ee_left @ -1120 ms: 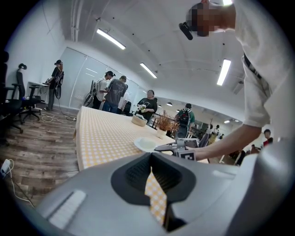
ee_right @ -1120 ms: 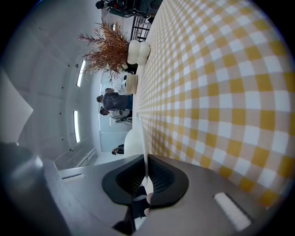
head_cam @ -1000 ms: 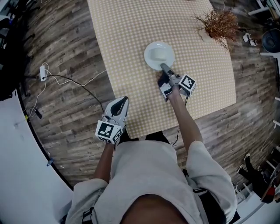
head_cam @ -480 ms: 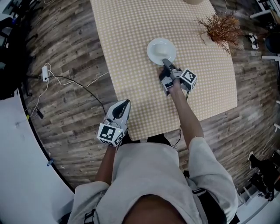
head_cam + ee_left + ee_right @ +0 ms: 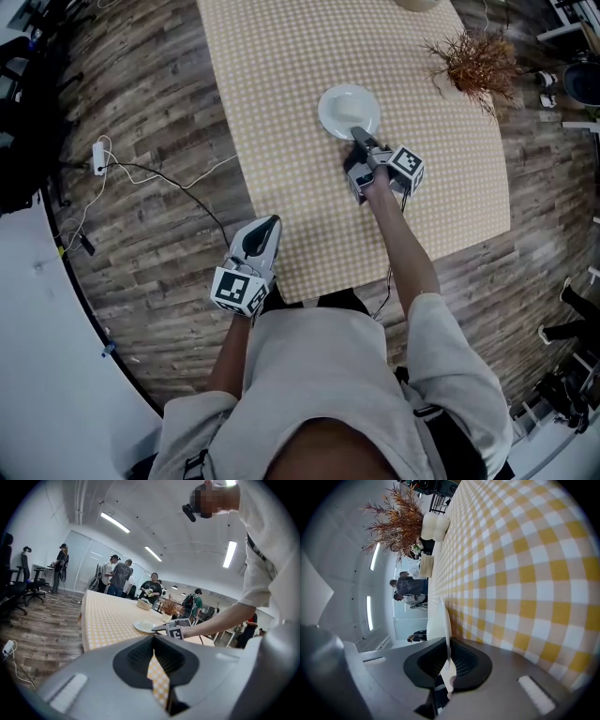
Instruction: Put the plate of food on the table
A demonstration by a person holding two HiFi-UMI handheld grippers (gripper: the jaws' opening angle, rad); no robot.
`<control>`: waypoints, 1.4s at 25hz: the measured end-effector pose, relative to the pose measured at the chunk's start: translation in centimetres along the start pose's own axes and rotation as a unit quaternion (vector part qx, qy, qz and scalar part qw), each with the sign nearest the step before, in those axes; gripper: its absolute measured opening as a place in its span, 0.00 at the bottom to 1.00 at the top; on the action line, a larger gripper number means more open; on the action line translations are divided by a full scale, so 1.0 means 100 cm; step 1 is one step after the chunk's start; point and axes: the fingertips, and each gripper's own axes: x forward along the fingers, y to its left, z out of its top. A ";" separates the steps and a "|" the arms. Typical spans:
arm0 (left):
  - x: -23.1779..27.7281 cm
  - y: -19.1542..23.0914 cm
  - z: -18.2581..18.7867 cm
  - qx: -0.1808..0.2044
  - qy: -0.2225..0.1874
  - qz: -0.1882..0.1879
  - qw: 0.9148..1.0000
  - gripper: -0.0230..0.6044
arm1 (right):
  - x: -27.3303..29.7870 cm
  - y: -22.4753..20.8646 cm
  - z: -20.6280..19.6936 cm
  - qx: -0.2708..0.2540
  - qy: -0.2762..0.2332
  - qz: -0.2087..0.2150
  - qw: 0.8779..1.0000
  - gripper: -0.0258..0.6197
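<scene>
A white plate with pale food on it lies low at the middle of the yellow-checked table; whether it rests on the cloth I cannot tell. My right gripper is shut on the plate's near rim. In the right gripper view the plate shows edge-on, its rim pinched in my right gripper. My left gripper hovers shut and empty by the table's near left edge. The left gripper view shows only a thin slit between the jaws of my left gripper, with the plate farther off.
A dried plant in a pale vase stands at the table's right side, and a bowl at its far end. A power strip with cables lies on the wooden floor at left. Several people stand beyond the table.
My right gripper has carried the plate slightly farther across the table. The left gripper has stayed where it was.
</scene>
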 end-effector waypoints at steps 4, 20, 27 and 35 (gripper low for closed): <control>-0.002 -0.001 -0.002 -0.002 0.001 0.001 1.000 0.05 | 0.000 0.001 0.001 0.005 0.001 0.001 1.000 0.07; -0.002 0.000 -0.003 -0.004 -0.002 -0.009 1.000 0.05 | 0.001 0.016 -0.004 -0.027 0.019 0.046 0.998 0.30; 0.000 -0.007 -0.003 -0.006 -0.002 -0.015 1.000 0.05 | -0.003 0.016 -0.011 -0.149 0.053 -0.012 0.987 0.31; 0.002 -0.008 -0.003 -0.005 -0.004 -0.017 1.000 0.05 | -0.009 0.016 -0.022 -0.322 0.126 -0.051 0.937 0.36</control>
